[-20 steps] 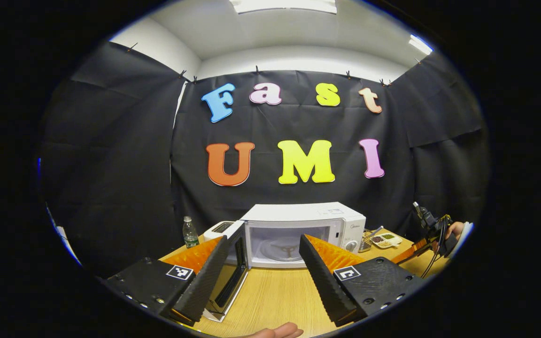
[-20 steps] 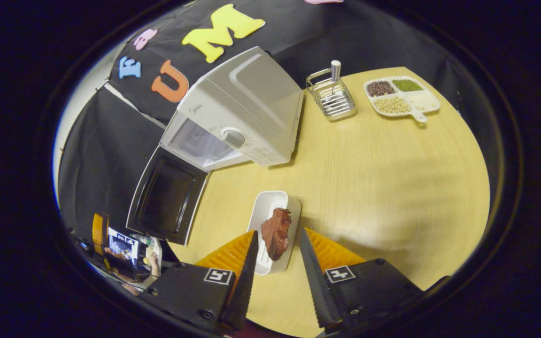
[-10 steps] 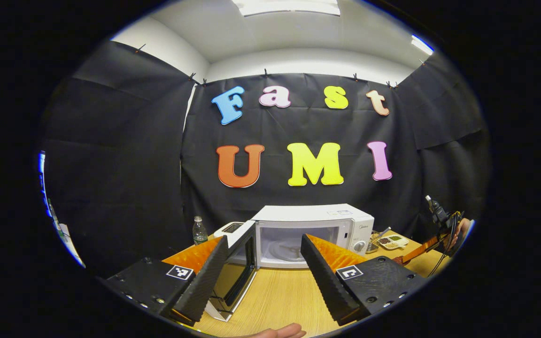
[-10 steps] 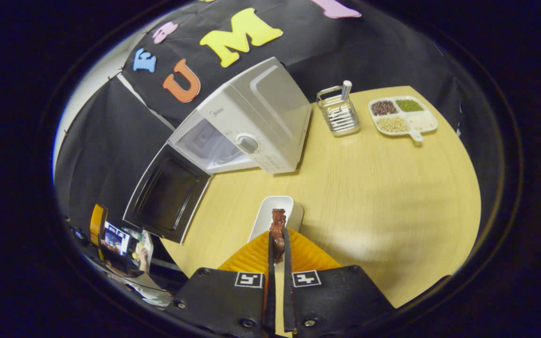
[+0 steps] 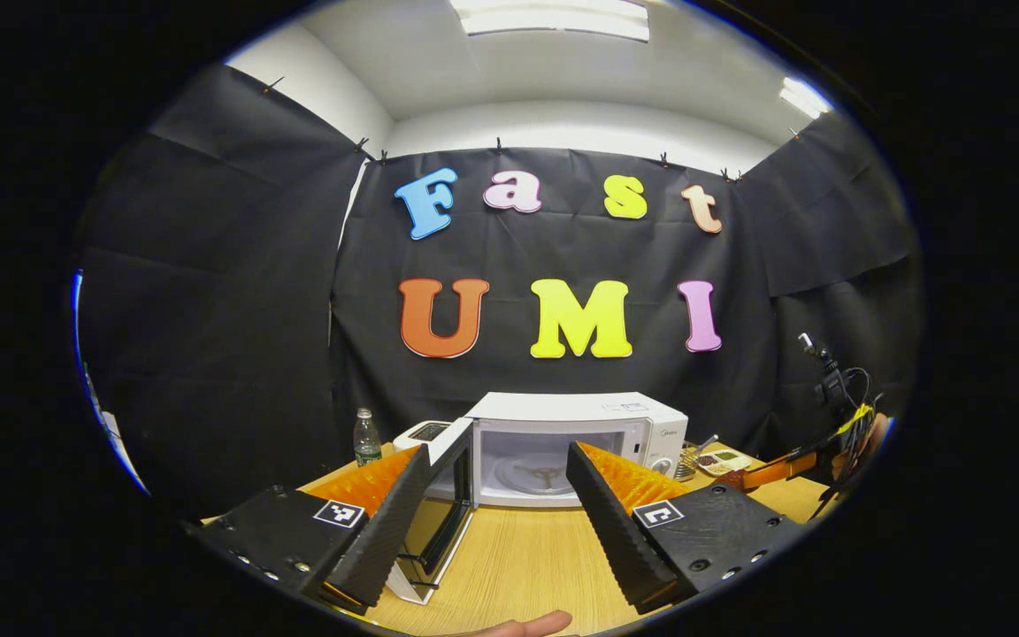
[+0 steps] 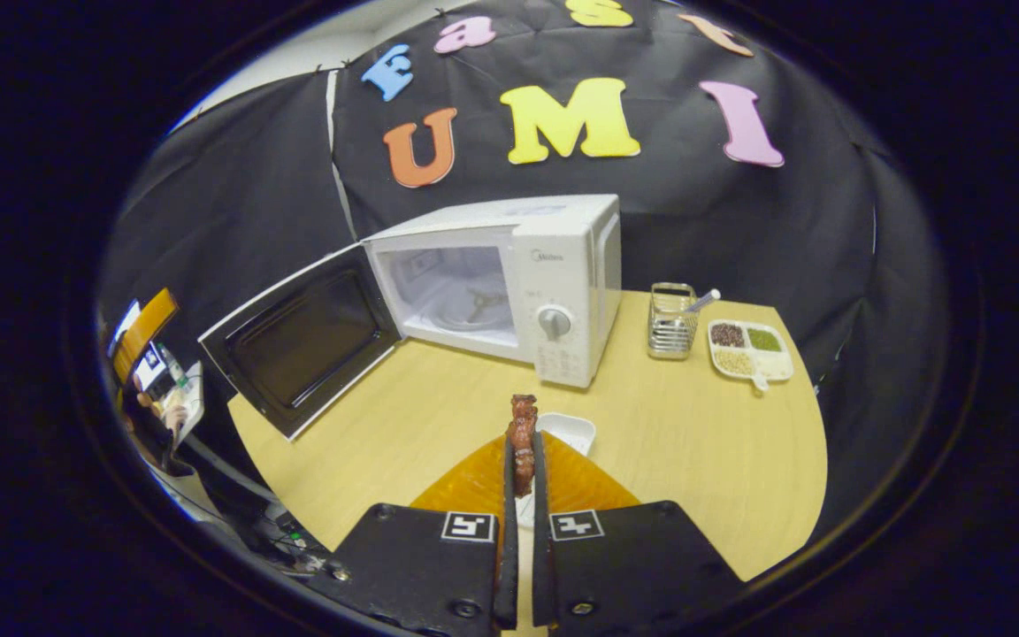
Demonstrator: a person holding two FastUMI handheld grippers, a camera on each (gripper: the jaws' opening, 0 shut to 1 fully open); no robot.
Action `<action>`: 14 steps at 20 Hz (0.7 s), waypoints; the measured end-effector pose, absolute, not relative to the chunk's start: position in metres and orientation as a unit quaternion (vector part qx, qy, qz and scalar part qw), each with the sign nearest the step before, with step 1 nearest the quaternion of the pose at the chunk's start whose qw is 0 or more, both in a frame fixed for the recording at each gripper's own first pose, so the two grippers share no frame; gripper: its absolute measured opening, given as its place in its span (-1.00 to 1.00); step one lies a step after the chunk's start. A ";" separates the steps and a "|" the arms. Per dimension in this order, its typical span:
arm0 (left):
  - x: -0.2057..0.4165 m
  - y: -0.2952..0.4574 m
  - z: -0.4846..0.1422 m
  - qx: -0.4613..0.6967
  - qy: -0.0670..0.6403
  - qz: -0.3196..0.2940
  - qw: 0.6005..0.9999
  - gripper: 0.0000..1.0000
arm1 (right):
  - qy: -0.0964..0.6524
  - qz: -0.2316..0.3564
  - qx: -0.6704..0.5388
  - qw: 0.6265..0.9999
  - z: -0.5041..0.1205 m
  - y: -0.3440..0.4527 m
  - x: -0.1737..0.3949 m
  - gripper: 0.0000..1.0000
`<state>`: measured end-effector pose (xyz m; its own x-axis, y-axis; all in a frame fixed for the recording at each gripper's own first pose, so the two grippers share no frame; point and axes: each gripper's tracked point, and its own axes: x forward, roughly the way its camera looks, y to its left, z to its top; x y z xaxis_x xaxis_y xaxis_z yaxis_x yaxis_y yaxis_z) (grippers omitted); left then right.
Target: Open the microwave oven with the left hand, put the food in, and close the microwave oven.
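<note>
The white microwave (image 6: 563,265) stands at the back of the wooden table (image 6: 695,442), its door (image 6: 302,341) swung wide open to the left and the glass turntable (image 6: 474,305) showing inside. My right gripper (image 6: 522,442) is shut on a reddish-brown piece of meat (image 6: 523,423), held up above the white dish (image 6: 570,432) it came from. In the left gripper view the microwave (image 5: 576,433) and its open door (image 5: 443,513) lie ahead. My left gripper (image 5: 496,456) stands open and holds nothing. The right gripper (image 5: 762,473) shows far off at the right.
A wire utensil rack (image 6: 670,320) and a divided tray of beans (image 6: 748,347) sit right of the microwave. A water bottle (image 5: 366,436) and a white toaster (image 5: 421,433) stand left of it. A fingertip (image 5: 523,626) shows at the bottom edge.
My right gripper closed on the meat, lifted it off the white dish and swung up level toward the microwave's open front. The left gripper stayed open, drifting slightly.
</note>
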<state>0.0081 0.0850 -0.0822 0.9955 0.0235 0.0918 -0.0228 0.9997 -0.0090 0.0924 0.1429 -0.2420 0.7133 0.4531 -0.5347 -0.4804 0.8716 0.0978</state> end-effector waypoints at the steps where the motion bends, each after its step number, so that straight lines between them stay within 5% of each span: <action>1: 0.006 0.085 -0.084 -0.009 -0.044 0.006 0.999 0.88 | 0.264 0.252 -0.032 0.930 -0.238 0.158 0.092 -0.81; 14: -0.015 0.120 -0.104 -0.036 -0.011 -0.010 0.999 0.84 | 0.166 0.225 0.015 0.960 -0.274 0.340 0.140 -0.81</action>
<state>-0.0154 0.1199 -0.1038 0.9995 -0.0201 0.0225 0.0217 0.9972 -0.0713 0.1405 0.3398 -0.2745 0.8443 0.4362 -0.3112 -0.4261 0.8987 0.1038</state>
